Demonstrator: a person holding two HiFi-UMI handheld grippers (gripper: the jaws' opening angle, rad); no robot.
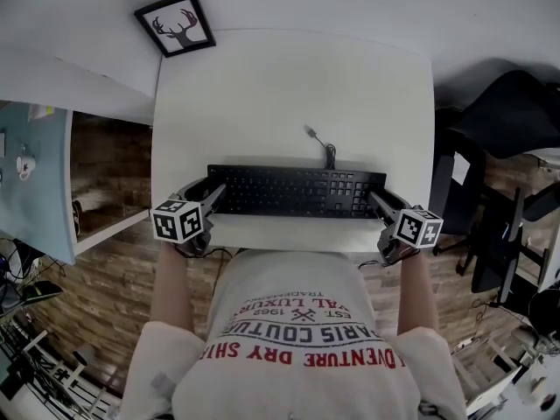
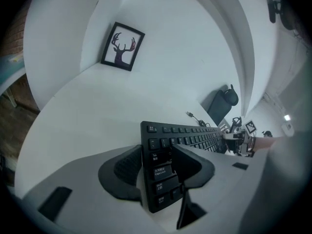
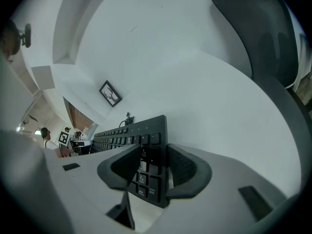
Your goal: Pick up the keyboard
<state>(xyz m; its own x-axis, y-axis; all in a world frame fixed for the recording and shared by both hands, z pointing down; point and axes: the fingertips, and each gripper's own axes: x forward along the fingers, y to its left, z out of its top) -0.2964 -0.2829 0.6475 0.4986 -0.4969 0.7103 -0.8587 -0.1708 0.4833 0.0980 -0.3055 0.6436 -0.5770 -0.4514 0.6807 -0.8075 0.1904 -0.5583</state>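
A black keyboard (image 1: 297, 191) lies across the near part of the white table (image 1: 289, 86), its cable (image 1: 322, 143) running off its far edge. My left gripper (image 1: 213, 192) holds the keyboard's left end, one jaw on the keys and the other on the underside. In the left gripper view, the keyboard (image 2: 190, 138) sits between the pads of the left gripper (image 2: 158, 167). My right gripper (image 1: 378, 201) clasps the right end in the same way. The right gripper view shows the number-pad end of the keyboard (image 3: 126, 130) squeezed between the jaws of the right gripper (image 3: 152, 167).
A framed deer picture (image 1: 175, 23) leans at the table's far left corner. A dark office chair (image 1: 512, 112) stands to the right of the table. A pale blue surface (image 1: 35, 173) lies to the left, over the wooden floor. The person's torso is against the table's near edge.
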